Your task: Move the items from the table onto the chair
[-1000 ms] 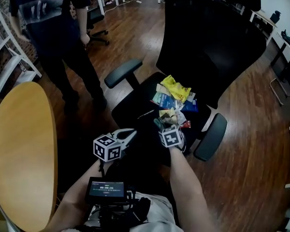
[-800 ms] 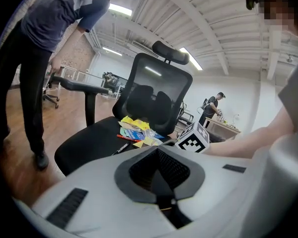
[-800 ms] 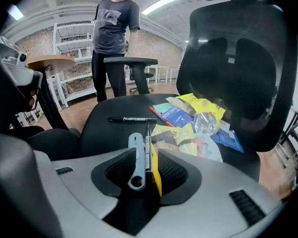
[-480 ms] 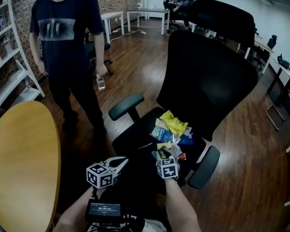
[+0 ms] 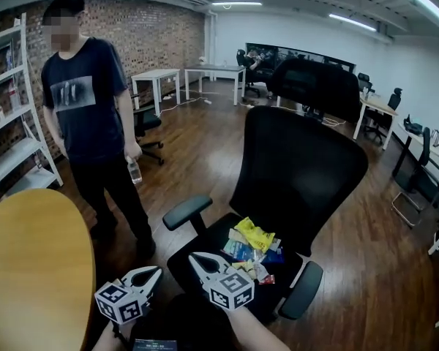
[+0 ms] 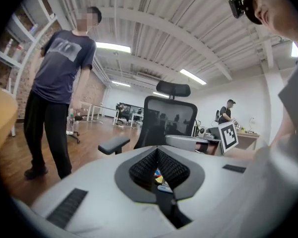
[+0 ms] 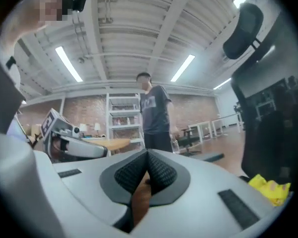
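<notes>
the transfer looks finished or nearly so: the items (image 5: 253, 246) lie in a loose heap on the seat of the black chair (image 5: 300, 174), toward its back, and the part of the wooden table (image 5: 36, 269) in view shows no items. the heap is small crinkled wrappers, a yellow packet (image 5: 254, 234) on top, blue ones under it, a bit of red at the edge. the left gripper (image 5: 157, 270) hangs near the seat's front with its jaws together on nothing. the right gripper (image 5: 192, 257), beside it, has just been closing its jaws, and nothing sits between them. the next move probably calls for a glance back at the table for anything left.
</notes>
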### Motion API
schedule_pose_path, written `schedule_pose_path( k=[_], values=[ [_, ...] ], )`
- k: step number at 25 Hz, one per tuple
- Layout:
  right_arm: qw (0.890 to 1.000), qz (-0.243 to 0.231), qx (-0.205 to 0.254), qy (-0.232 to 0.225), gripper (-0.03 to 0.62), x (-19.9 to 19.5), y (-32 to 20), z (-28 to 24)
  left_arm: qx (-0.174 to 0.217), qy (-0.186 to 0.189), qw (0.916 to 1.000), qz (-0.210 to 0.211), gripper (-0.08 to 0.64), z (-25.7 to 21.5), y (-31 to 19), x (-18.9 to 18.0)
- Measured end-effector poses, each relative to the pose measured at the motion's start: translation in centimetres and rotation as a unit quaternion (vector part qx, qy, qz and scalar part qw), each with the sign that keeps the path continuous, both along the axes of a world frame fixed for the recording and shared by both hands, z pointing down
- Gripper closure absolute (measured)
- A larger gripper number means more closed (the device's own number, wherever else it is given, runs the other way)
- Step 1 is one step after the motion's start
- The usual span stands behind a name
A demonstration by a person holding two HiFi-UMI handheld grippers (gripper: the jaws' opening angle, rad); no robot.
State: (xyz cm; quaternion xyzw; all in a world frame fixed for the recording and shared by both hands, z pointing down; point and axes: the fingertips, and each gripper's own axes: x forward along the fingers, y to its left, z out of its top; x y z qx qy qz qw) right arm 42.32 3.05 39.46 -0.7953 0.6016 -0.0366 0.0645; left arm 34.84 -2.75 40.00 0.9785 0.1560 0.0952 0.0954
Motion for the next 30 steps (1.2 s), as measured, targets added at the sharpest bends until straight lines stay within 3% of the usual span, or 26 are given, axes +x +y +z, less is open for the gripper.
schedule_pose_path(
  k=[6, 11, 16, 24, 30],
  values=[
    [0.993, -0.111, 0.048, 0.0, 0.592, -6.4, -6.6, -8.2, -0.001, 0.061, 0.9974, -0.038, 0.538, -6.2, -3.2, -4.2],
    [0.97, -0.233, 0.072, 0.015, 0.592, -14.6, -13.2, -10.5, 0.016, 0.094, 0.9856, -0.14, 0.538, -9.8, -8.5, -11.0],
    [0.948, -0.314, 0.055, 0.005, 0.592, -21.0, -16.0, -11.1, 0.028, 0.097, 0.9743, -0.202, 0.54, -10.8, -12.3, -16.6],
    [0.922, -0.379, 0.073, 0.018, 0.592, -27.6, -21.8, -11.6, 0.072, 0.103, 0.9565, -0.263, 0.538, -11.4, -16.1, -24.4],
    [0.896, -0.439, 0.059, 0.019, 0.592, -34.5, -25.0, -10.8, 0.067, 0.086, 0.934, -0.34, 0.538, -10.0, -19.2, -32.0]
  ],
)
